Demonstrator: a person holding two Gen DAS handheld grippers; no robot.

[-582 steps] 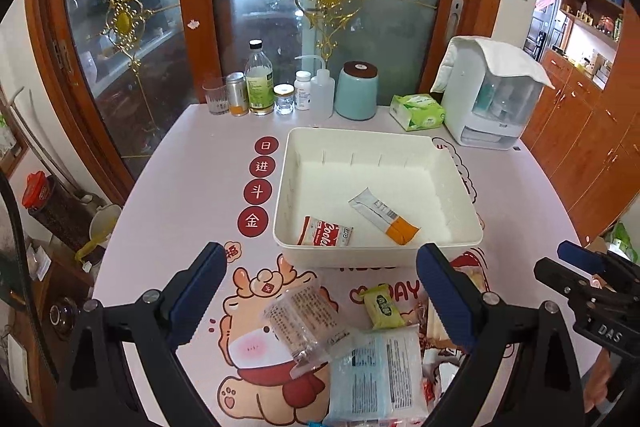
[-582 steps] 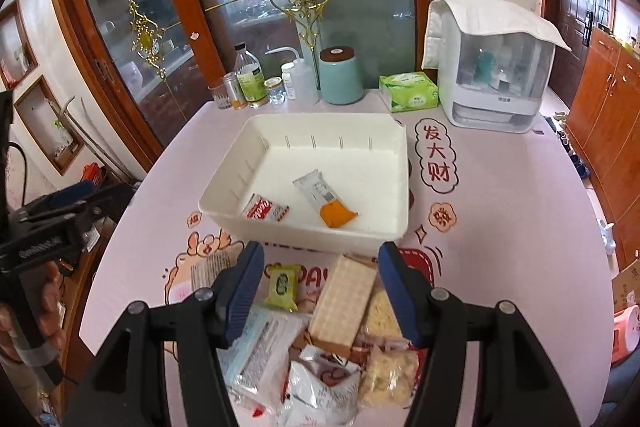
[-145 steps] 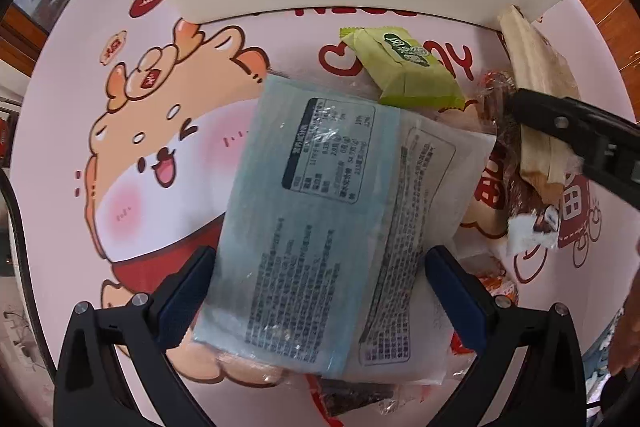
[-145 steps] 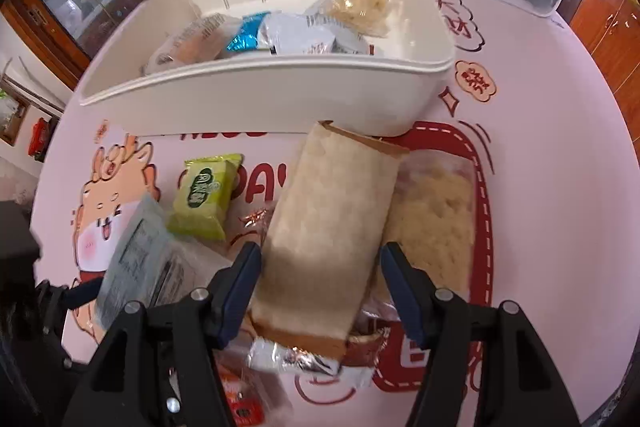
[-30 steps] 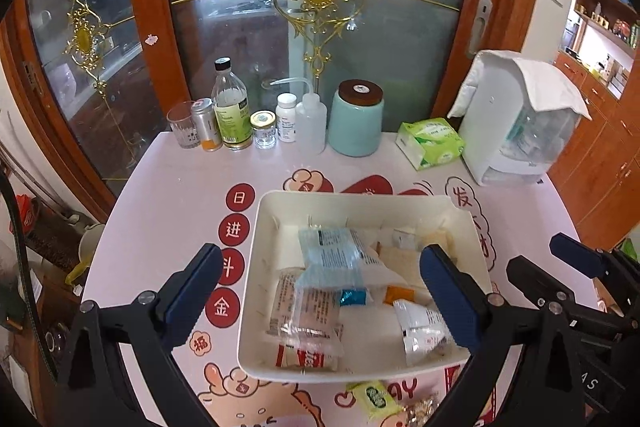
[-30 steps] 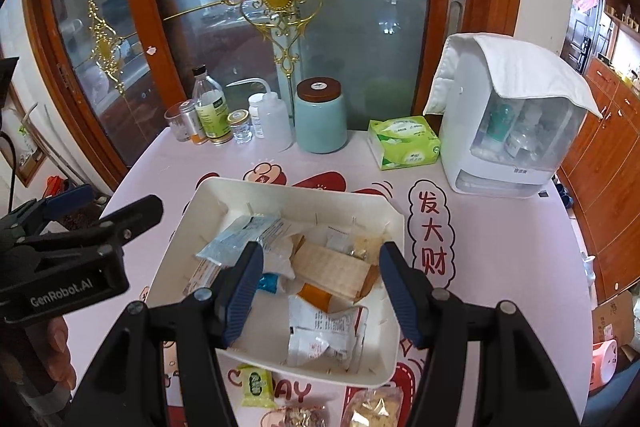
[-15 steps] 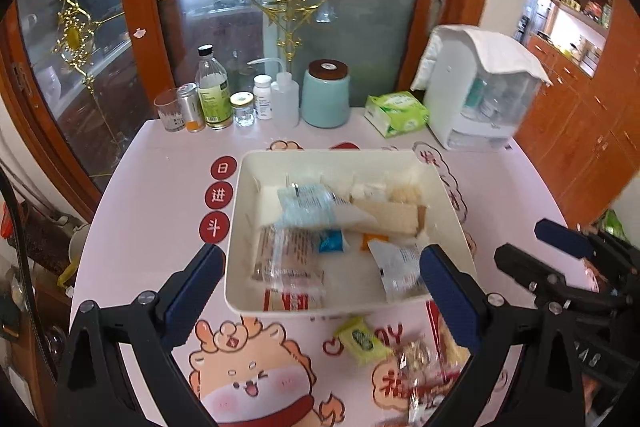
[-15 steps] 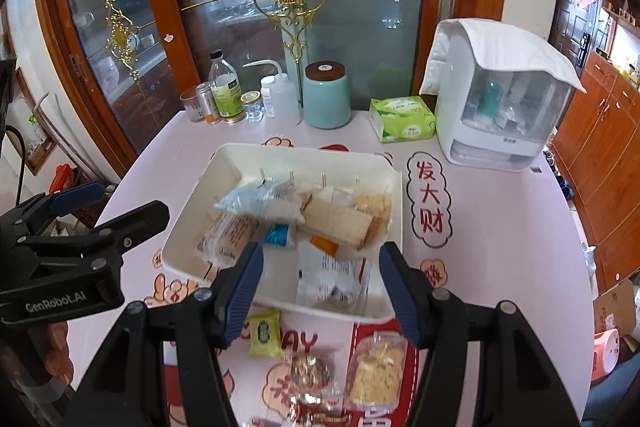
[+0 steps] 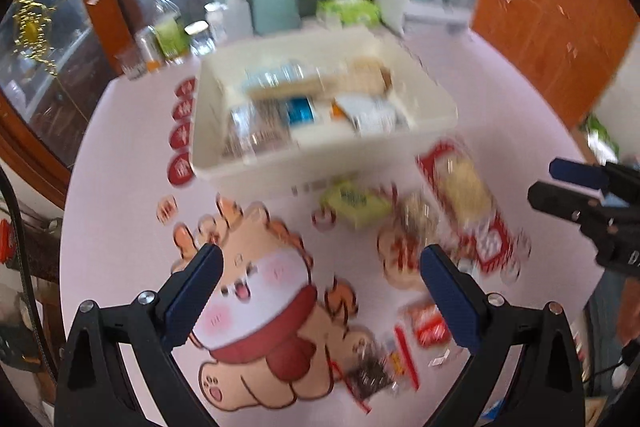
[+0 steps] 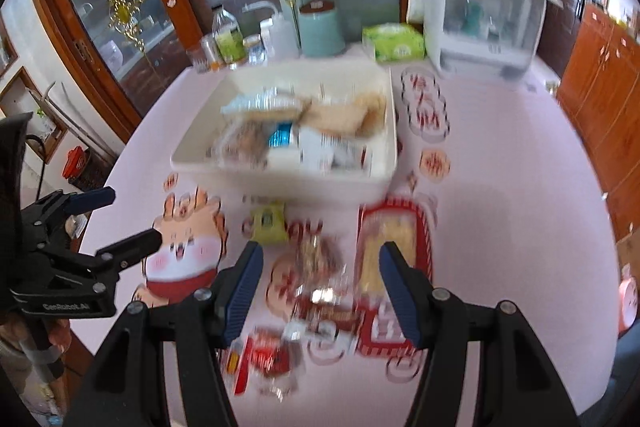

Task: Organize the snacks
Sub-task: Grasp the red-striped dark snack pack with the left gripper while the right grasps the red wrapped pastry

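A white bin (image 9: 280, 183) (image 10: 280, 183) holds several snack packs. On the pink table in front of it lie a green packet (image 9: 354, 201) (image 10: 269, 221), a clear pack of yellow crackers (image 9: 466, 187) (image 10: 390, 247), a brown snack pack (image 10: 320, 259), a red packet (image 9: 428, 325) (image 10: 268, 351) and a dark packet (image 9: 370, 379). My left gripper (image 9: 318, 299) is open and empty above the cartoon print, left of the loose snacks. My right gripper (image 10: 322, 291) is open and empty above the brown pack. Both views are motion-blurred.
Bottles and jars (image 10: 228, 47), a teal canister (image 10: 322, 27), a green tissue pack (image 10: 394, 43) and a white appliance (image 10: 480, 11) stand at the table's back edge by a glass door. Wooden cabinets (image 9: 560, 27) are to the right.
Both grippers have dropped lower and closer to the table, with the views tilting down onto the loose snacks in front of the bin. Both stay open and empty.
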